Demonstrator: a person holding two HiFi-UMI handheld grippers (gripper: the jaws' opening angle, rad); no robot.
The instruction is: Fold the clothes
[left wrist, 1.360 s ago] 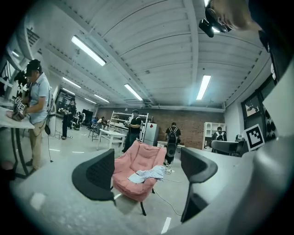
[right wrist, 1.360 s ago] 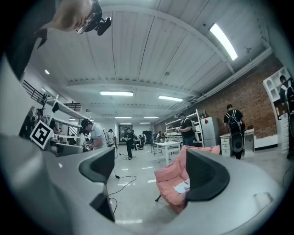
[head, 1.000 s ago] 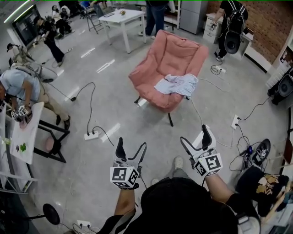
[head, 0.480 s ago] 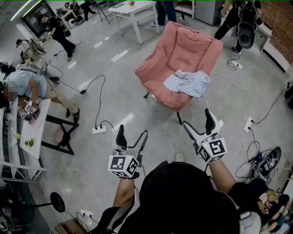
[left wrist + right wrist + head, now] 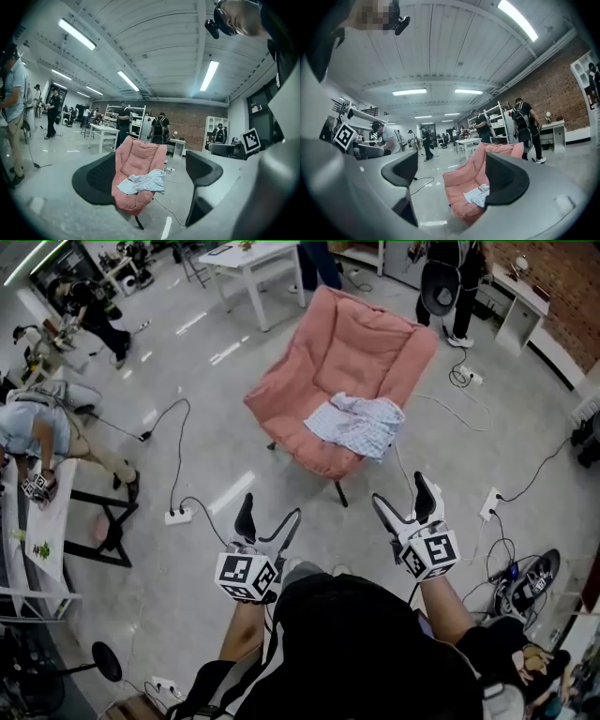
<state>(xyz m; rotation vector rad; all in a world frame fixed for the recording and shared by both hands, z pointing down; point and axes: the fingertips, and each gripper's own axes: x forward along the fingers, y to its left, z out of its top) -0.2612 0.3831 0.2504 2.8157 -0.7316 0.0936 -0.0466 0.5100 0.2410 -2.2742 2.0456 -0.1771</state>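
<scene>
The crumpled light-blue checked cloth garment (image 5: 361,423) lies in a heap on the seat of a pink padded fabric chair (image 5: 349,348), spread toward the seat's front edge and its right side. The chair stands on thin dark legs on the glossy grey floor (image 5: 216,427). To the chair's left a black cable (image 5: 180,451) runs across the floor to a white power strip (image 5: 175,517). Beyond the chair's back is a white rectangular table (image 5: 248,257). Both grippers are held in the air well apart from the chair, close to the person. The left gripper (image 5: 270,512) has its black jaws spread wide with nothing between them, and the right gripper (image 5: 401,495) is equally wide and empty. Each gripper view shows the chair and garment far off through the gap.
</scene>
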